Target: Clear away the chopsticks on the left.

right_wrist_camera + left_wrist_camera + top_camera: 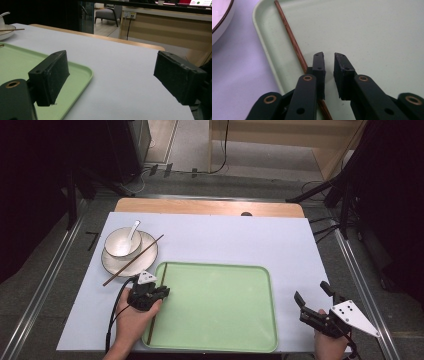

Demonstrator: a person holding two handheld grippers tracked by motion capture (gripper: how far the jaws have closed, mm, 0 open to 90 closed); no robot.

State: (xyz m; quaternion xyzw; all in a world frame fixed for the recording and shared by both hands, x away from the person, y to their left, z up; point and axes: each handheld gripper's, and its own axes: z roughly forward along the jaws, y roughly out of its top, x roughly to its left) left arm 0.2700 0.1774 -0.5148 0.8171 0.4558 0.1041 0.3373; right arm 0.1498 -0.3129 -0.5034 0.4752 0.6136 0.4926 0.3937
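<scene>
Two chopsticks are sitting apart on the table (210, 227): one chopstick (292, 40) is lying in the green tray (215, 305) along its left rim, and the other chopstick (132, 260) is resting tilted across the plate (147, 256) and bowl (122, 242) at the far left, with a white spoon (133, 231) standing in the bowl.

You are holding your left claw (329, 58) low over the near left part of the tray, its jaws parted by a narrow gap with nothing between them. The tray chopstick is passing just beside and under the left jaw in the left gripper view, outside the gap, so you are gripping nothing.

You are keeping your right claw (312, 296) near the right edge of the table, just right of the tray, jaws spread wide and empty, pointing toward the far side.
</scene>
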